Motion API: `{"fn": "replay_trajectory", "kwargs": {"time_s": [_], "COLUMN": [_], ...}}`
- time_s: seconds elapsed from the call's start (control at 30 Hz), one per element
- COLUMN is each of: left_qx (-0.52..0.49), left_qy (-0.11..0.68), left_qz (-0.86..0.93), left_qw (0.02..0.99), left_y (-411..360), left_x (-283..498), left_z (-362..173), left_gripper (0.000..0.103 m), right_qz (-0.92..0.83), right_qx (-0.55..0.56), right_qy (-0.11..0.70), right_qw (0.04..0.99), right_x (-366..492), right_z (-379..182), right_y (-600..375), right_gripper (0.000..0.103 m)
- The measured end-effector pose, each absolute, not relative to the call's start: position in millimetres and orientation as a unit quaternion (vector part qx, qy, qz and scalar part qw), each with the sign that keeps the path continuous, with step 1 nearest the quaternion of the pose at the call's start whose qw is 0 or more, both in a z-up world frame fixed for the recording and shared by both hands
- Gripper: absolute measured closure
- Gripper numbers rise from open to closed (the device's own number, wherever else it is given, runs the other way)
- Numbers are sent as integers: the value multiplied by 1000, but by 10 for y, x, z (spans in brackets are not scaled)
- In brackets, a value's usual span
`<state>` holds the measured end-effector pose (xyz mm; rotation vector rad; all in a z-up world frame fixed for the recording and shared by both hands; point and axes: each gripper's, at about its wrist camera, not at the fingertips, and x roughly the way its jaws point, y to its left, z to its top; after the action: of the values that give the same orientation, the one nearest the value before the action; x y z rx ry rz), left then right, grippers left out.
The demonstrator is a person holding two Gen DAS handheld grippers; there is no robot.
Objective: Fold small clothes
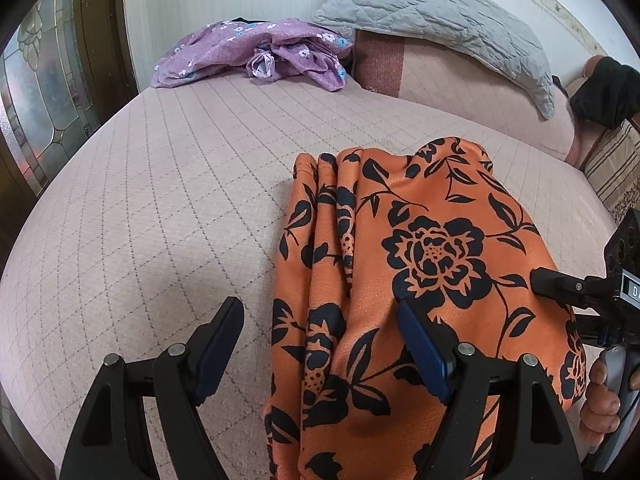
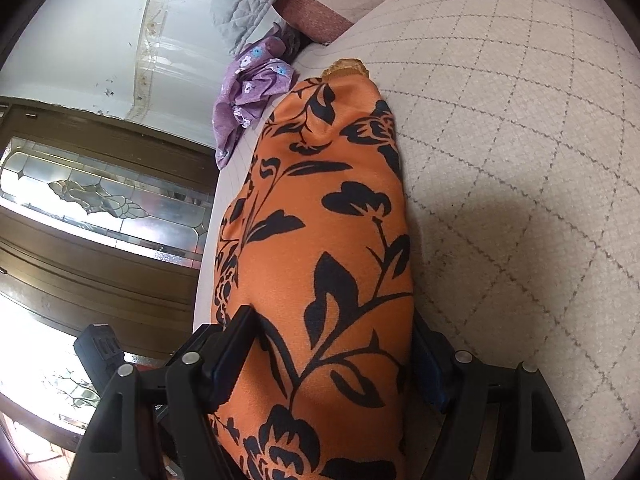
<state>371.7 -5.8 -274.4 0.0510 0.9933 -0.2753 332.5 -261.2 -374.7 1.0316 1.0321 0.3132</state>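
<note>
Lying in long soft pleats across the lower middle of the left wrist view, the orange garment [image 1: 400, 280] is a smooth, slightly napped cloth printed with black leaves and one large black rose. It rests on the bed [image 1: 160, 200], whose pale pink cover is quilted in a grid of grey stitched diamonds. The left tongs [image 1: 320, 332] stand wide apart at the bottom of the frame: the left blue pad hangs over bare quilt, the right one lies on or just over the cloth, and nothing is pinched between them. At the right edge the right tongs [image 1: 560, 284] reach in over the fabric's border, black and angular, with a hand [image 1: 604, 400] wrapped round the handle below. In the upper left centre a crumpled purple garment [image 1: 256, 56] with small white and blue flowers lies heaped by the wall, and a grey quilted pillow [image 1: 440, 20] slumps along the top right.

Turned sideways, the right wrist view shows the same orange cloth [image 2: 320, 240] as a rounded, bulging roll running from the bottom centre up toward the top middle, a strip of lace at its far end. The right tongs [image 2: 328, 360] flank this roll, one pad at each side; whether they press or merely bracket it I cannot tell. A wooden door [image 2: 100, 200] with leaded glass fills the left.
</note>
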Motion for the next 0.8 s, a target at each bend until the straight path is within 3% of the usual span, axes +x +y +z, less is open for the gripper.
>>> {"fn": "replay_trajectory", "kwargs": {"time_s": [0.27, 0.6, 0.63, 0.67, 0.8], "left_qx": [8, -123, -125, -121, -108], "left_qy": [486, 535, 532, 528, 516], "left_qz": [-157, -231, -234, -234, -232], "left_qw": [860, 803, 804, 808, 818], "left_y": [-79, 130, 151, 147, 133], "left_x": [3726, 3891, 3882, 3871, 3838], "left_z": [-2766, -2869, -2867, -2858, -2839], "left_gripper": [22, 20, 24, 39, 73], "right_qz": [141, 137, 136, 135, 128], "right_qx": [462, 448, 445, 443, 425], "right_qy": [466, 465, 466, 466, 467], "right_qw": [741, 751, 753, 754, 765], "right_x": [3324, 3316, 3315, 3315, 3304], "right_z": [-3738, -3732, -3727, -3714, -3667], "right_y": [-2577, -2555, -2549, -2543, -2506], "right_gripper": [28, 34, 34, 36, 42]}}
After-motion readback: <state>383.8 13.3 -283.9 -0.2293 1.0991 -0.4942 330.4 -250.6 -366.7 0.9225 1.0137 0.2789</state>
